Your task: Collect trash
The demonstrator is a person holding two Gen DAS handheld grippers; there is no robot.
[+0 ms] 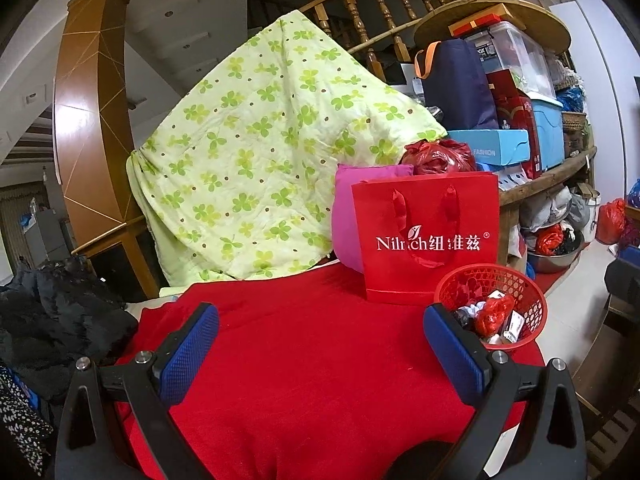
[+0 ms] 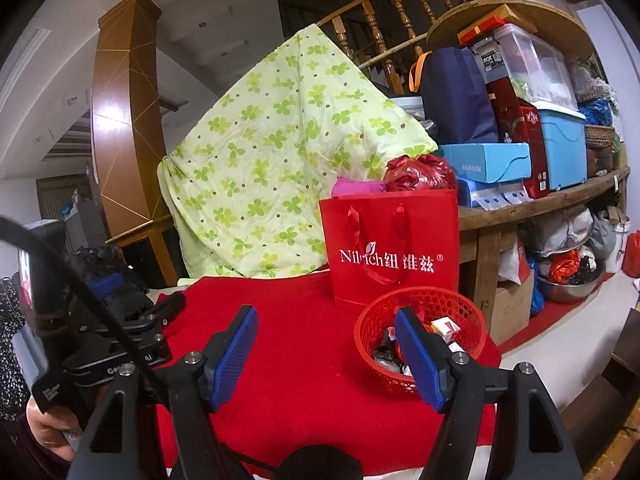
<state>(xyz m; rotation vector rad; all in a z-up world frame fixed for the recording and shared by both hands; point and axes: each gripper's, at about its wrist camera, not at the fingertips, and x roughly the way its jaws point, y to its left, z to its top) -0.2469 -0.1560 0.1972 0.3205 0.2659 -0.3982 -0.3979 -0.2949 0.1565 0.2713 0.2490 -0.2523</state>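
Trash fills the one red mesh basket (image 1: 496,310), which you see at the right edge of the red-covered table (image 1: 304,344), just in front of the single red paper gift bag (image 1: 428,236). Inside the basket you can make out a crumpled red plastic wrapper (image 1: 494,312), dark scraps, and small white-and-red cartons (image 2: 444,326); the exact count of pieces cannot be told, as they overlap. The basket is round, with an open lattice wall, and stands upright.

You have two grippers. Your left gripper (image 1: 320,356) stands wide apart with nothing between its blue pads, only bare red cloth below it. Your right gripper (image 2: 326,354) is also spread, with nothing between the pads; in the right wrist view its right finger (image 2: 420,356) overlaps the basket's near side, and whether it touches the rim cannot be told. That view also shows the left gripper's black body at the left, with a hand (image 2: 48,424) under it.

The cloth between the two pads and toward the gift bag is open room. The table's right edge lies just past the basket, with pale floor (image 1: 572,292) below. Behind stands one green clover-print quilt (image 1: 256,152), a pink cushion (image 1: 348,216) and a red plastic bag (image 1: 438,156). Dark clothing (image 1: 52,312) is piled at the left edge.
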